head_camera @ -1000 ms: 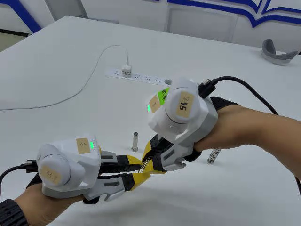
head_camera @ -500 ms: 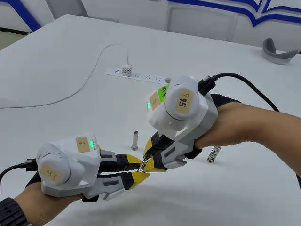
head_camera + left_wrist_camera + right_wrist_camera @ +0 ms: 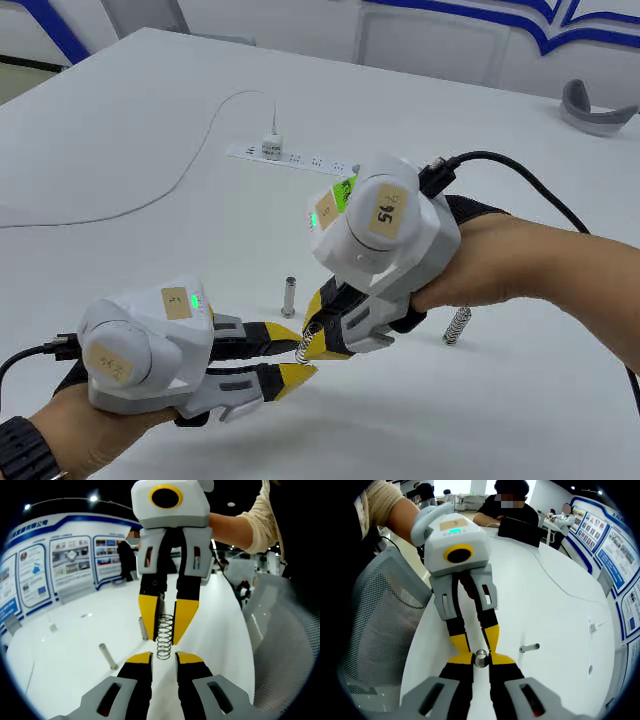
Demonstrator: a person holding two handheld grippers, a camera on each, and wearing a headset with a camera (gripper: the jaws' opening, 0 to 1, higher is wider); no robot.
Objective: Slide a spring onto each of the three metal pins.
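My right gripper (image 3: 308, 342) is shut on a small steel spring (image 3: 305, 343), which the left gripper view shows hanging upright between its yellow fingertips (image 3: 164, 632). Facing it from the lower left, my left gripper (image 3: 297, 355) is open, and the spring's lower end sits in the gap between its tips without clear contact (image 3: 164, 657). In the right gripper view the spring (image 3: 481, 658) shows end-on as a ring. A bare metal pin (image 3: 289, 297) stands on the white table just behind the grippers. To the right stands another pin with a spring on it (image 3: 455, 326).
A white power strip (image 3: 295, 159) with a plug and a long white cable (image 3: 170, 185) lies further back. A grey curved object (image 3: 590, 108) rests at the far right edge. A mesh chair (image 3: 385, 610) and seated people appear beyond the table.
The right gripper has tilted and lifted slightly with the spring. The left gripper's jaws stand a little wider apart around the spring's end.
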